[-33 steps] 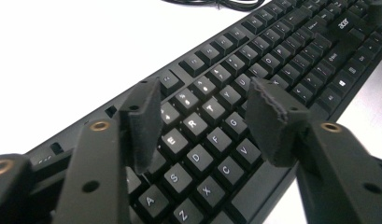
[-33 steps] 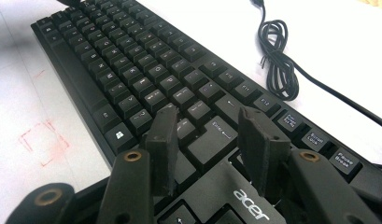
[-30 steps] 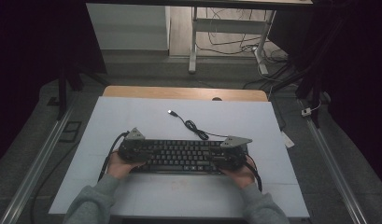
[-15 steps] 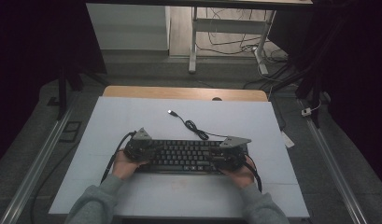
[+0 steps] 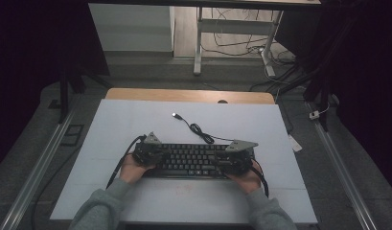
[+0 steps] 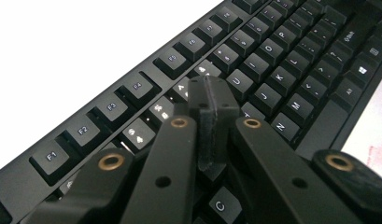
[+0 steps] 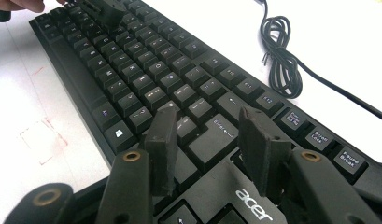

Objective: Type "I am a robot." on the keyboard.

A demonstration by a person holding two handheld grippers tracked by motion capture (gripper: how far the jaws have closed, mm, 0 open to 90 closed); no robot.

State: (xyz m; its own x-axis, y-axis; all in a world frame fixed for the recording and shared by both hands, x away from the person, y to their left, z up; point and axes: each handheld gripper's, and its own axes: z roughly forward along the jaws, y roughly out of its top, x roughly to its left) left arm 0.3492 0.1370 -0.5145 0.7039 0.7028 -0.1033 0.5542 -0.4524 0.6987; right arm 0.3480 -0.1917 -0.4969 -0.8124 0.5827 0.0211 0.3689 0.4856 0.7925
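keyboard [image 5: 191, 160] lying flat mid-worktop [image 5: 136, 120] | handling: I'm judging it stiff, light, slick; gripping end edges | left tool [image 6: 211, 100] having just closed, pinched empty over keys | right tool [image 7: 212, 128] hovering half-wide above Enter

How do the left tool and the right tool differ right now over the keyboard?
The left tool has its jaws pressed together, having just closed with nothing between them; the right tool has its jaws apart. The left tool hovers above the keyboard's number row, the right tool above the Enter key. Both are black and point across the keys.
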